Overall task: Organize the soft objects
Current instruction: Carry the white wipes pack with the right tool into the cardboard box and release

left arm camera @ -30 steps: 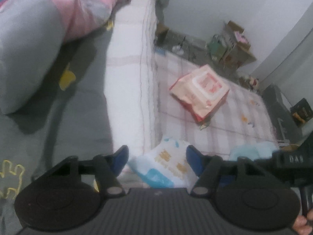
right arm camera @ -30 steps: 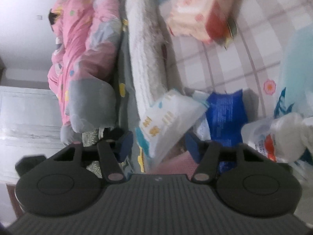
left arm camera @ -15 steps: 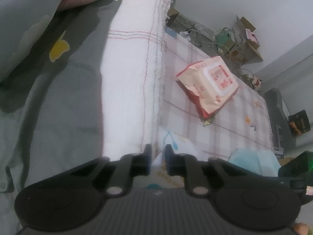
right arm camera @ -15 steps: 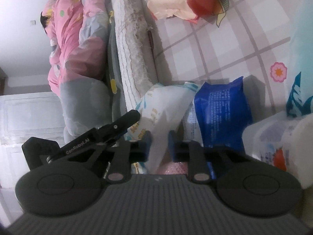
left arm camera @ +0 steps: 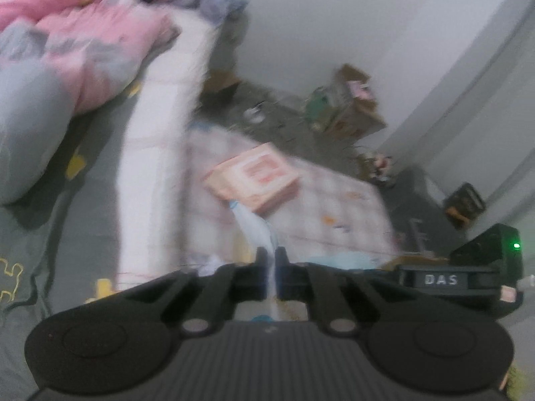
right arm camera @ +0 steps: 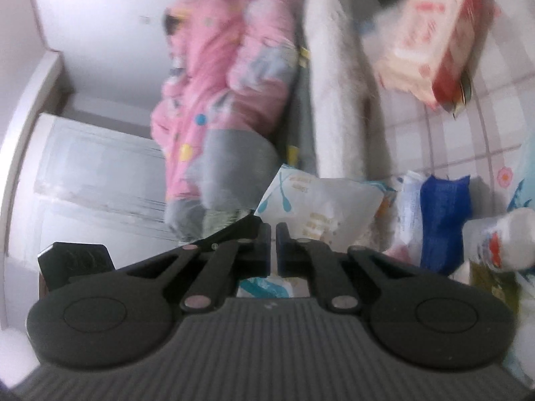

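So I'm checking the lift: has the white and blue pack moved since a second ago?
Yes. The white and blue pack, pinched by both grippers, has risen off the plaid mat beside the white mattress edge.

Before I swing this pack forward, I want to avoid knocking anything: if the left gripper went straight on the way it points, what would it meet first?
Probably the pink tissue pack on the checked mat, just beyond the white pack that the left gripper pinches. The picture is blurred, so depth is uncertain.
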Available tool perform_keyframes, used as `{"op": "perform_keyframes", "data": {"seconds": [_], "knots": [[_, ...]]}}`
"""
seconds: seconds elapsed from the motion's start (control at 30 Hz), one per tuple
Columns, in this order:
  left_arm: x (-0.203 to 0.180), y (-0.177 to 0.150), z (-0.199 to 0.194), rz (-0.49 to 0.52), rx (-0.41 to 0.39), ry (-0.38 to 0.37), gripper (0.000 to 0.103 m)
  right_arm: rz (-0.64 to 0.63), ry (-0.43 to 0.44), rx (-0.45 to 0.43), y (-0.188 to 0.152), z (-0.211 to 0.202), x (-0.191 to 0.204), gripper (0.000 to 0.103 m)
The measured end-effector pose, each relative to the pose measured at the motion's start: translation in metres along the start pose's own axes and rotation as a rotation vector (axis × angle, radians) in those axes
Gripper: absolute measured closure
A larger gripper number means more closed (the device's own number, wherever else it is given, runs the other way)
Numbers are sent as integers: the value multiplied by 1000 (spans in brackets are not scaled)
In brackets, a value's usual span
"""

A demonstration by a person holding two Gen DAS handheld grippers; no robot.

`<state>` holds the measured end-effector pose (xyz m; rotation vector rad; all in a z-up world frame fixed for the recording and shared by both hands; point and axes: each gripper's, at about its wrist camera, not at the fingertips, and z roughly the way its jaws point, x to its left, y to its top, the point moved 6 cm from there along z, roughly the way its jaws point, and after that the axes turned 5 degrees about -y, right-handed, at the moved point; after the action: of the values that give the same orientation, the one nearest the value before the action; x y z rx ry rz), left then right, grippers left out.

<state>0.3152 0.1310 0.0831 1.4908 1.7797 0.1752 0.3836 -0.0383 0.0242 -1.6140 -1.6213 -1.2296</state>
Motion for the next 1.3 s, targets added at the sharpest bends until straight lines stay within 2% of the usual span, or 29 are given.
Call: {"op": "perform_keyframes", "data": {"seconds": [0.1,0.23,0.33,0.47,0.5,0.53,0.6,0.67,0.8,0.87,0.93,1.03,1.07,1.13,1.3], "knots": [[-45,-9,-8,45,-14,-45,98,-35,15,-49,-8,-49,2,101],[-107,-25,2,107,-2,-118,98,-43,10,-135,-18,-125,-14,101],[-157,-36,24,150,21,-179,98,-15,-13,-216,-24,-187,-40,101],[-219,-53,69,200,63,-246,98,64,-53,-341,-31,-274,-87,94],[-232,-58,81,202,77,-261,98,108,-57,-372,-33,-296,-104,84],[-242,-63,94,202,91,-273,98,153,-60,-398,-35,-313,-121,63],[-261,-72,120,189,119,-301,98,225,-69,-447,-39,-341,-154,40],[-277,-82,145,172,145,-319,98,295,-86,-470,-44,-357,-186,35],[-292,-104,190,149,200,-323,98,380,-68,-445,-47,-357,-231,37],[-294,-115,208,160,223,-296,98,384,-83,-439,-43,-350,-246,52],[-293,-120,217,193,214,-242,98,377,-127,-427,-35,-346,-262,73],[-288,-122,233,213,239,-181,94,359,-179,-394,-22,-331,-282,91],[-287,-121,237,216,246,-175,87,350,-193,-378,-15,-325,-289,92],[-285,-119,238,237,242,-162,79,323,-242,-349,-1,-311,-301,94],[-282,-108,226,270,201,-146,76,279,-401,-263,31,-272,-338,95]]}}
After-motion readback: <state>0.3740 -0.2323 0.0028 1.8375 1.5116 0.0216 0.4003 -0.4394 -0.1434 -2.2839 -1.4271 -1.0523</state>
